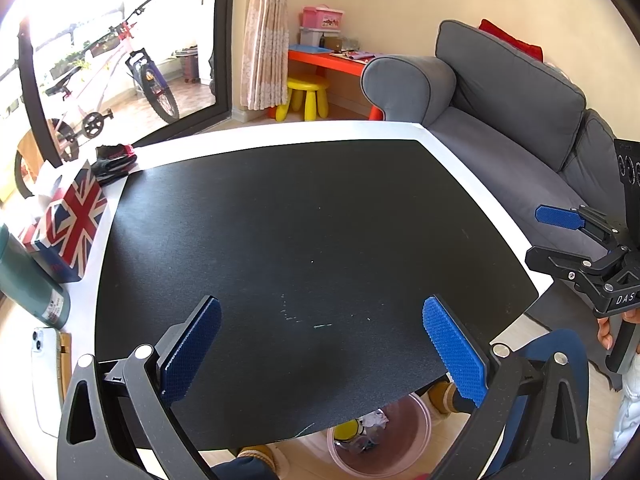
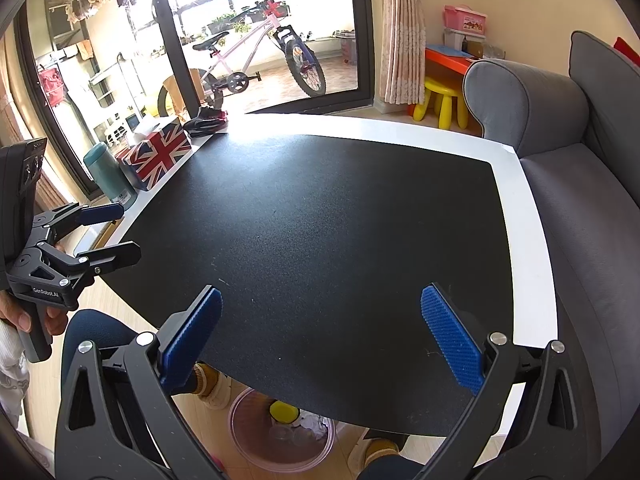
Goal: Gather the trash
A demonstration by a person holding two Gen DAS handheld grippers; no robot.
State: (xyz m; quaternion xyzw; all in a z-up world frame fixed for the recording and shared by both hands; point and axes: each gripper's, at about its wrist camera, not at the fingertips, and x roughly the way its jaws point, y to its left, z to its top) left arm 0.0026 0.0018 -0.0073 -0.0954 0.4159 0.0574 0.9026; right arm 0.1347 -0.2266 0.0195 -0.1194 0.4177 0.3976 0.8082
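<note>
Both tongs, left (image 1: 322,344) and right (image 2: 320,336), hang spread and empty; trash bin (image 1: 412,440) lies at six o'clock, below the table (image 1: 280,136) edge.

Grey sofa (image 1: 500,120), pink bicycle (image 2: 256,52)

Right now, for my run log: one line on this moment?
left tongs open, empty | right tongs open, empty | mat bare | trash in bin under table

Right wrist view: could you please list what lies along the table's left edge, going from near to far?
Left gripper → teal bottle → Union Jack tissue box → black and red gloves, all beside the black mat.
</note>
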